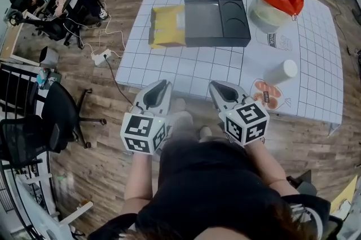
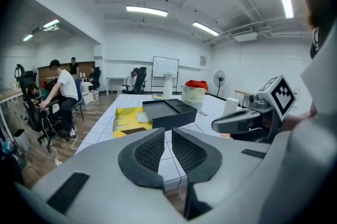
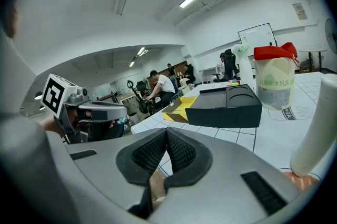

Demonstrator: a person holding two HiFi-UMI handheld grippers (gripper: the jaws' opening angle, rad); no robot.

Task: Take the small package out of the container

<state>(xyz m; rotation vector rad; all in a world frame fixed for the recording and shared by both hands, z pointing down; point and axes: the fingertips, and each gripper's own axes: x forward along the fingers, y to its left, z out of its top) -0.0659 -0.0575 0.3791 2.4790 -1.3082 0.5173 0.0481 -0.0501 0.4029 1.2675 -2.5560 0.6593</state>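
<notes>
**A:** Why do both claws sit at the near edge of the counter (image 1: 186,70)?

**B:** Nothing is taken yet. My left claw (image 1: 164,83) and right claw (image 1: 214,85) are clenched, both empty. The small package (image 1: 180,20) lies in the yellow container (image 1: 164,30), beside the black box (image 1: 217,22) (a reach comes first, I judge).

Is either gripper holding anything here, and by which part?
Nothing is held: the left gripper and right gripper are both empty, short of the yellow container.

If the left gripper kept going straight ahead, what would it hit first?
Probably the white gridded mat near its front edge, short of the yellow box; depth is hard to judge.
</notes>
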